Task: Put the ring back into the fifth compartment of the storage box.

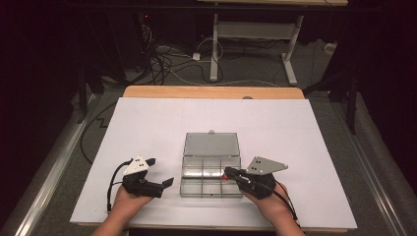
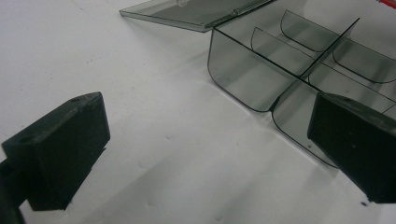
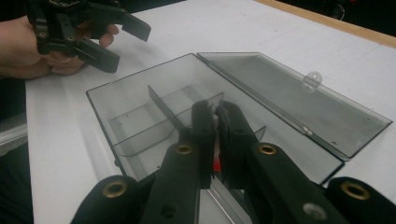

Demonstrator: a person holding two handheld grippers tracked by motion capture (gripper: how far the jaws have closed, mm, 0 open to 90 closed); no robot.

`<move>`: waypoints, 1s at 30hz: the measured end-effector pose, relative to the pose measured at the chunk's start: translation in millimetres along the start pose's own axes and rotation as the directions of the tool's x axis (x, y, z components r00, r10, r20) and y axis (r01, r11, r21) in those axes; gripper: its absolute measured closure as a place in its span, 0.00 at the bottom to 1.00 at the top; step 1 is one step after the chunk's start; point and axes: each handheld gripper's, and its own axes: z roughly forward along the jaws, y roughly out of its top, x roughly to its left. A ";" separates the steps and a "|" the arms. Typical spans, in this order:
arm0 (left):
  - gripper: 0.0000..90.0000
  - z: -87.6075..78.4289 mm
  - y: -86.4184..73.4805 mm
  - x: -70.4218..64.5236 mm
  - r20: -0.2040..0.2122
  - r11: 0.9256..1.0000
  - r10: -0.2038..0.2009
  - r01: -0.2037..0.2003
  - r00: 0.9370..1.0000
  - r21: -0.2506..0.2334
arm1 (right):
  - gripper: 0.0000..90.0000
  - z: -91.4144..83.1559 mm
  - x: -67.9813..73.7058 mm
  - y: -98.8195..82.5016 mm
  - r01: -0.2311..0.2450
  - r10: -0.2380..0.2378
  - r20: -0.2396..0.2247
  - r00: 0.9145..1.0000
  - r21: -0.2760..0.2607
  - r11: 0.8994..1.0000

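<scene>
Near the table's front edge, a clear smoky-grey plastic compartment box (image 1: 210, 175) sat on the white table cover (image 1: 147, 123), its lid (image 1: 211, 144) folded flat toward the far side so the cells were open from above. Right gripper (image 1: 227, 173) was at the box's right wall with jaws nearly together, pinching something small with a red part; what exactly it was, too hidden to tell. Probably held that tight because the piece is tiny, and poised over the right cells for dropping in. Right gripper view had the same box (image 3: 154, 116), thin dividers (image 3: 163, 109), and closed jaws above it. Left gripper (image 1: 162, 172) waited just left of the box with jaws wide and nothing between them, likely ready to steady the box (image 2: 280, 60).
</scene>
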 end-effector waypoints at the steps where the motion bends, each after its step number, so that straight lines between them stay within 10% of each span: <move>1: 0.00 0.0 0.0 0.0 0.000 1.000 0.000 0.000 1.000 0.000 | 0.97 1.1 0.8 0.3 0.000 0.000 -0.003 1.000 0.003 1.000; 30: 0.00 0.0 0.1 -0.2 0.003 1.000 0.003 -0.003 1.000 0.000 | 0.97 27.1 22.7 -2.2 0.035 -0.029 -0.078 0.996 0.074 0.997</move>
